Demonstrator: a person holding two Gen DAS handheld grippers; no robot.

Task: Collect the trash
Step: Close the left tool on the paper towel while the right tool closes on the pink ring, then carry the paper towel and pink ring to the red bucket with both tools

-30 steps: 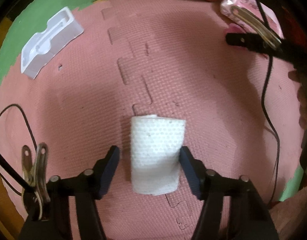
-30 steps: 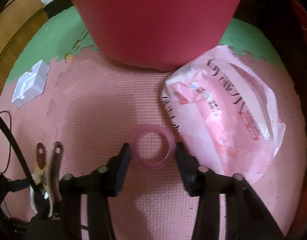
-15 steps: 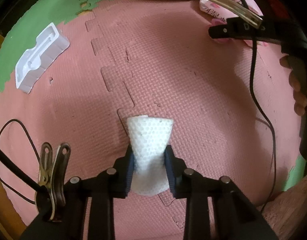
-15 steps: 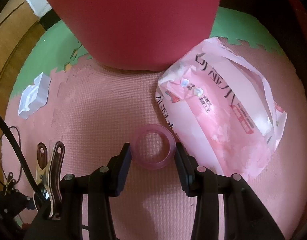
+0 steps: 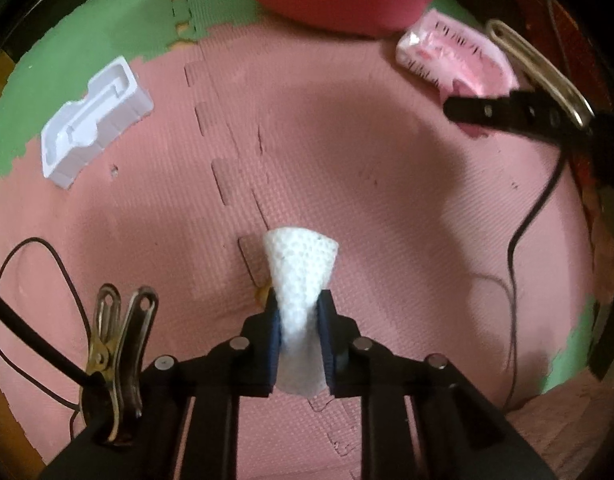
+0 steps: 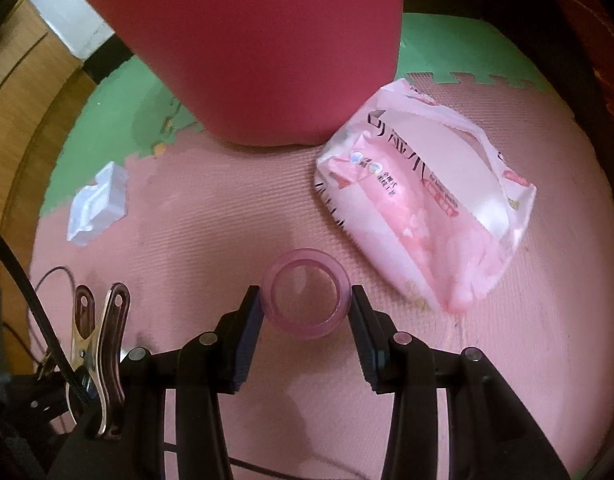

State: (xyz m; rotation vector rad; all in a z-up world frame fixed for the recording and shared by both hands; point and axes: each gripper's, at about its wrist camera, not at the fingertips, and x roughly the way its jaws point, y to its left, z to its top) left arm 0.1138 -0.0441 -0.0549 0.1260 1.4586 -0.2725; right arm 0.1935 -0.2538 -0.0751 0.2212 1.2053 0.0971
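Now the left claw (image 5: 298,322) is closing, pinching the white tissue (image 5: 299,280) at its waist above the mat (image 5: 387,184); the right claw (image 6: 306,304) grips a pink ring (image 6: 306,294) between its pads.

So the white dimpled paper towel wad (image 5: 301,280) is pinched at its waist, flaring out on top. The see-through pink ring (image 6: 306,293) stands on edge, hole facing the camera. A crumpled pink wrapper bag (image 6: 425,216) lies against the red bin (image 6: 247,48), and a white plastic insert tray (image 5: 95,118) sits off left.
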